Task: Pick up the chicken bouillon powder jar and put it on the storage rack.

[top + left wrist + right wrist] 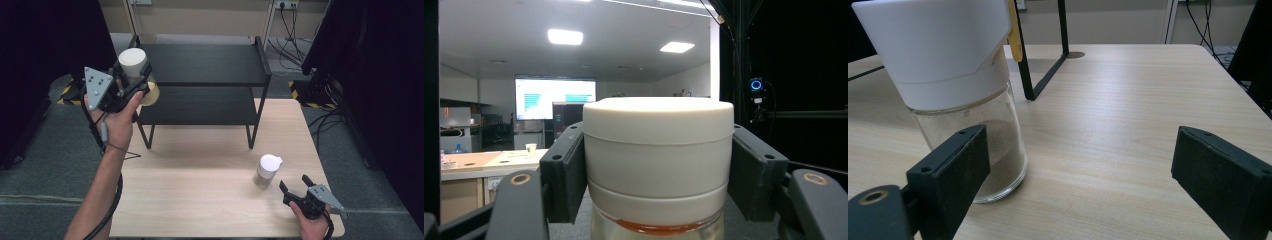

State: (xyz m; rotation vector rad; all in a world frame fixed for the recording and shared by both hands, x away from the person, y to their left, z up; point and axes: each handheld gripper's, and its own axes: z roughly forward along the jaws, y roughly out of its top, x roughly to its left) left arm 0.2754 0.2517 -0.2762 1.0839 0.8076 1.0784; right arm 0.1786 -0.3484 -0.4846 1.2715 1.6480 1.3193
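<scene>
My left gripper point(131, 82) is shut on a jar with a cream-white lid point(132, 61), held in the air beside the left end of the black two-tier shelf point(205, 82). In the left gripper view both black pads point(566, 172) press on the lid point(658, 150), with clear glass and an orange band just under it. A second glass jar point(267, 171) with a white cap and brownish powder stands on the wooden table point(200, 195) at the right. My right gripper point(295, 185) rests open beside it, its left pad point(950, 172) close to the jar point(968, 100).
The shelf's thin black legs point(250, 135) stand on the table's far half. Dark curtains hang on both sides, and cables point(295, 30) lie on the floor behind. The table's right edge point(325, 170) runs close to my right gripper.
</scene>
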